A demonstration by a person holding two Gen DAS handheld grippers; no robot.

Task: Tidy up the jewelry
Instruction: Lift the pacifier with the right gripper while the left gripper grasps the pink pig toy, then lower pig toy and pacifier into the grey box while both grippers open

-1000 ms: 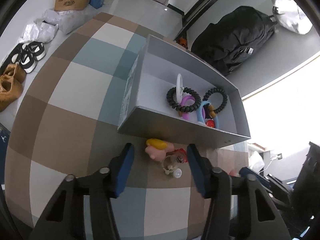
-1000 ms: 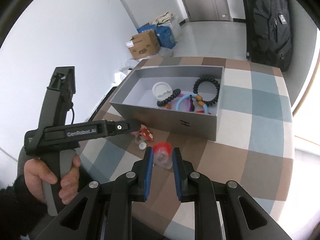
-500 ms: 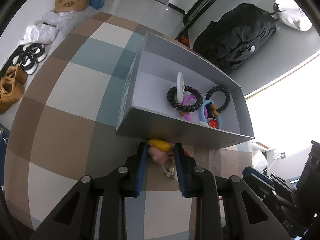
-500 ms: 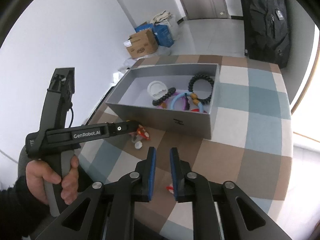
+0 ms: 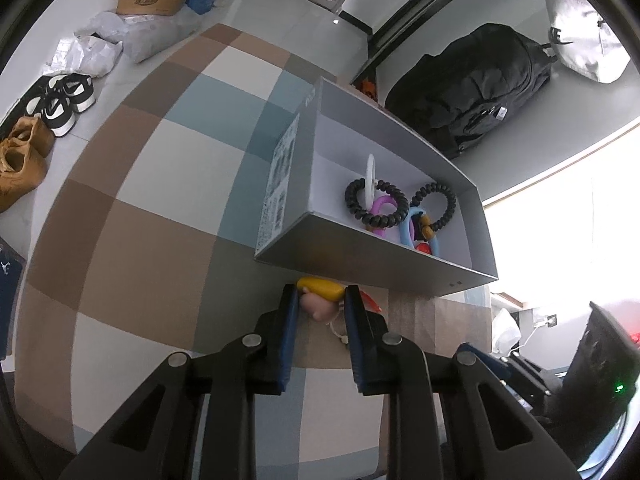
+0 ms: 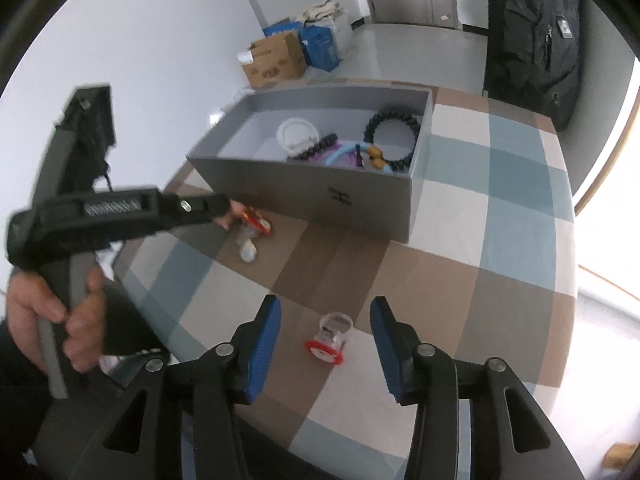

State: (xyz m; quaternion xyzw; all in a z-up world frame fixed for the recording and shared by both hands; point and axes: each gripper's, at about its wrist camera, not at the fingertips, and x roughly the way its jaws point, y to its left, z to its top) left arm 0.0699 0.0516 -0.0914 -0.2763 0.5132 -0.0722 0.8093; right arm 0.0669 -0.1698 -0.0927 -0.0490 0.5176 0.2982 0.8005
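Note:
A grey box (image 5: 360,252) (image 6: 312,184) holds several bracelets, black beaded ones (image 5: 376,204) (image 6: 394,136) among them. My left gripper (image 5: 322,300) is shut on a pink and yellow charm (image 5: 318,300) lying just in front of the box wall; its arm shows in the right wrist view (image 6: 168,210). A red piece and a clear ring (image 6: 252,236) lie beside it. My right gripper (image 6: 324,336) is open over a clear ring with a red disc (image 6: 330,340) that lies on the table between its fingers.
The checked tablecloth (image 5: 152,216) covers the table. A black backpack (image 5: 472,84) leans behind the box. Shoes (image 5: 52,104), plastic bags and cardboard boxes (image 6: 276,60) lie on the floor past the table's left edge.
My left gripper moved forward and shut on the pink and yellow charm. My right gripper, shut on the clear red ring a second ago, let it go onto the table and opened.

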